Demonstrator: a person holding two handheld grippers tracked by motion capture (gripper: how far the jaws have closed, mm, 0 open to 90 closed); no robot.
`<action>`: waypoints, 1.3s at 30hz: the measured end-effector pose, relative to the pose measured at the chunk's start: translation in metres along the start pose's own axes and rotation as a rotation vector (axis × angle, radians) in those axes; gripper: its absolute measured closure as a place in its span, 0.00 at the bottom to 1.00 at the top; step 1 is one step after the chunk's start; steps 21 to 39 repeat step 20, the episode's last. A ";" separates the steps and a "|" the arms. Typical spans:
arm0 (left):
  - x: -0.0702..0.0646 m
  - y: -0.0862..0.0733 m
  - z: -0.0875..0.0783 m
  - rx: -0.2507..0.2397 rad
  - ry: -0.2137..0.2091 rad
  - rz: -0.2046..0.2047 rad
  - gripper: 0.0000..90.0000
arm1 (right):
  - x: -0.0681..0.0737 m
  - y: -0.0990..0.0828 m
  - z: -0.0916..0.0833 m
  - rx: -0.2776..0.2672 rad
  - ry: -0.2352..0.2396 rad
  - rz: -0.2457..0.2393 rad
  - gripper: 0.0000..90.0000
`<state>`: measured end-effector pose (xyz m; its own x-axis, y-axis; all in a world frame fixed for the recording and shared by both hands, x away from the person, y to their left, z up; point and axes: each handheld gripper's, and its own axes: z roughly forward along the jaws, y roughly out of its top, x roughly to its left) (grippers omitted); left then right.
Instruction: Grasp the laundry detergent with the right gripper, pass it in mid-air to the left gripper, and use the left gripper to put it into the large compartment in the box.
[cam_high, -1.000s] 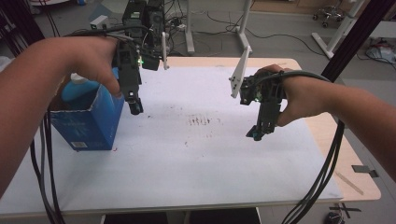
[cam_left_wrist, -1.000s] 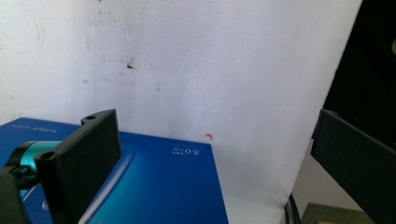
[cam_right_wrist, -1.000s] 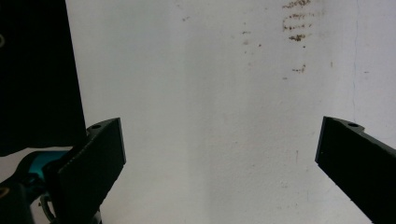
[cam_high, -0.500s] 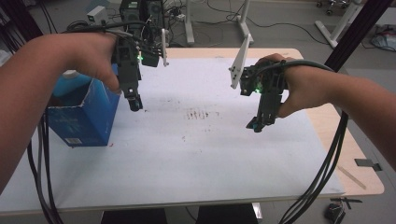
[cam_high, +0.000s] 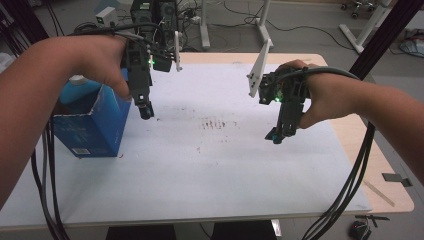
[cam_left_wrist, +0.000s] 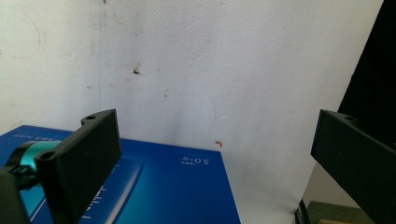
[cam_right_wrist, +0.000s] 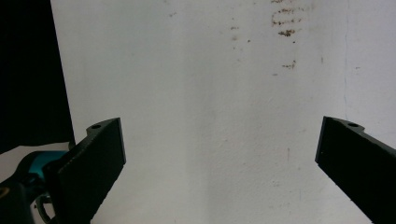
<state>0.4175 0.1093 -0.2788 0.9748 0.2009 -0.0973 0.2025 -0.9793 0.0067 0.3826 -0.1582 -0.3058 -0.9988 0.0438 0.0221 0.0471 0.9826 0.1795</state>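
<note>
Your left claw (cam_high: 145, 112) hangs just beside the right-hand wall of the blue box (cam_high: 95, 127), tips pointing down at the bench (cam_high: 200, 170). Its jaws stand wide apart with nothing between them — in the left gripper view you look down past them onto a blue printed face of the box (cam_left_wrist: 163, 186) and the white bench top (cam_left_wrist: 224, 70) next to it. Whether a jaw touches the cardboard, you cannot tell from these views.

The box stands open-topped at the left edge of the bench, and a pale blue container with a white cap (cam_high: 80, 87) sits inside it, partly hidden by your left forearm.

Your right claw (cam_high: 276, 135) is well apart from the box, over the right half of the bench, tilted down and toward the middle. Its jaws are spread wide too and hold nothing — bare white surface with a few brown smudges (cam_right_wrist: 285, 21) lies between them in the right gripper view. The same smudges (cam_high: 216, 123) mark the bench between your two claws.
</note>
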 end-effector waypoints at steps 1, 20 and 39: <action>0.000 0.000 0.000 -0.004 -0.003 0.002 0.02 | 0.000 0.000 0.000 0.000 0.000 -0.002 0.01; -0.001 0.006 0.004 0.000 -0.012 0.001 0.02 | -0.001 -0.005 0.001 0.005 0.004 0.004 0.01; -0.001 0.006 0.004 0.000 -0.012 0.001 0.02 | -0.001 -0.005 0.001 0.005 0.004 0.004 0.01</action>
